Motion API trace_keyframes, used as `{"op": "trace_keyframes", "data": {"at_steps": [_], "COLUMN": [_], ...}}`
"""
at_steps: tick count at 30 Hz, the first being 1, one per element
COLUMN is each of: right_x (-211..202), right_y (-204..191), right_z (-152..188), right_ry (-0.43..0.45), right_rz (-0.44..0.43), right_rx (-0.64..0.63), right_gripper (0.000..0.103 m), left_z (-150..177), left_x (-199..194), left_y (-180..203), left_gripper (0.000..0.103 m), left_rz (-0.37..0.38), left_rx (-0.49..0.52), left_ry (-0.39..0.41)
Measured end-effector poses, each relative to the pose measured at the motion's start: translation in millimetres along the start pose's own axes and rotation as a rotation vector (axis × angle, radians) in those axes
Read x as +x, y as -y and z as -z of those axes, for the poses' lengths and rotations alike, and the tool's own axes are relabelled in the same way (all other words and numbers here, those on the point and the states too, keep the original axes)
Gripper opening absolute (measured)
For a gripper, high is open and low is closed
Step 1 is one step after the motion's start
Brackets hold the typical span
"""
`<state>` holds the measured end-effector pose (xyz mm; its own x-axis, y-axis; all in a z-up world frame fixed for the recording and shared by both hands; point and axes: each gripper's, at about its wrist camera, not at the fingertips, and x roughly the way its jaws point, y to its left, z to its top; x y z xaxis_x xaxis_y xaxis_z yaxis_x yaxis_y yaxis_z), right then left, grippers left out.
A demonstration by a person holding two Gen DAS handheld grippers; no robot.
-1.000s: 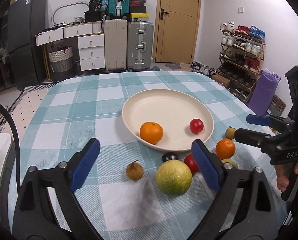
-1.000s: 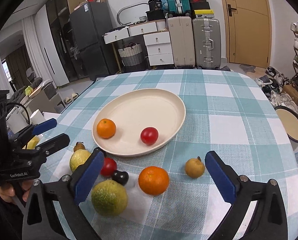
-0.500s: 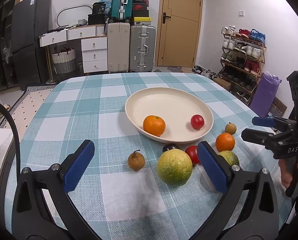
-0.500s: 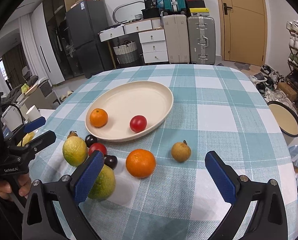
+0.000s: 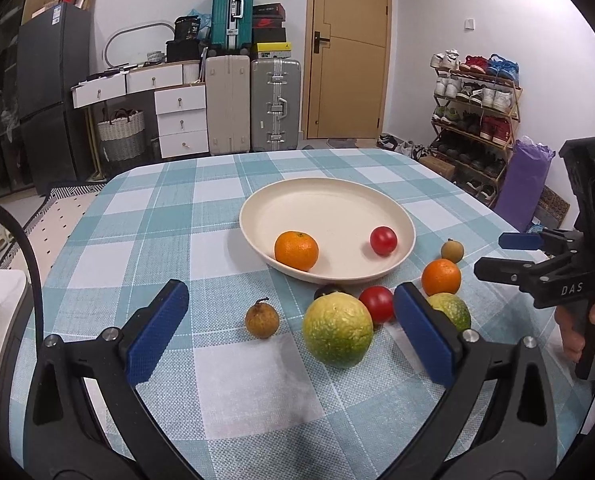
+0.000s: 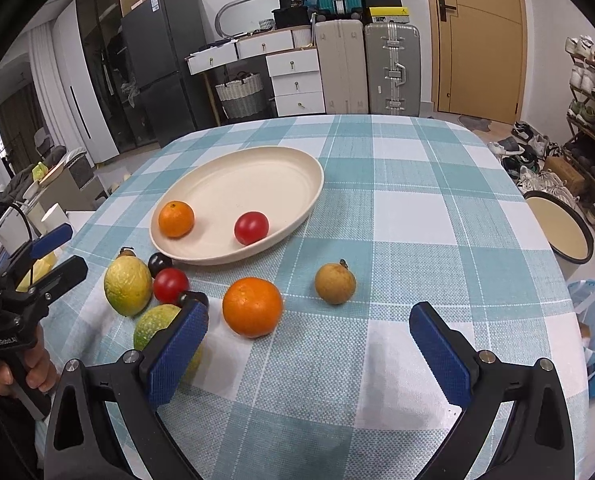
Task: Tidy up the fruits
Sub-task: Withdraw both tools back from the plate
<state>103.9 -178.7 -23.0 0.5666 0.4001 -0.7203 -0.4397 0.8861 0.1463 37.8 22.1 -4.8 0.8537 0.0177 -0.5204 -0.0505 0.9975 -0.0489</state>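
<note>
While both grippers hang wide open and empty over the tabletop's near edge, left gripper and right gripper face loose fruit; one orange and tomato sit in the plate. Next, seemingly, closing on the near orange.

An orange and a red tomato sit apart in the cream plate. Seven more fruits lie just beside its near rim.
</note>
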Motion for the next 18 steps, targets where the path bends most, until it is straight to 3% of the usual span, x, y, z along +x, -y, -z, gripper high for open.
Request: {"op": "trace_keyframes", "data": {"at_steps": [18], "right_x": [14.2], "right_y": [19.3], "right_z": [-3.9], "right_ry": [-0.033], "right_rz": [0.035], "right_rx": [0.017], "right_gripper": [0.101], "left_z": [-1.1], "left_x": [0.6], "left_y": [9.1], "left_gripper": [0.102], "left_rz": [0.027], "left_rx": [0.041], "left_ry": [-0.010]}}
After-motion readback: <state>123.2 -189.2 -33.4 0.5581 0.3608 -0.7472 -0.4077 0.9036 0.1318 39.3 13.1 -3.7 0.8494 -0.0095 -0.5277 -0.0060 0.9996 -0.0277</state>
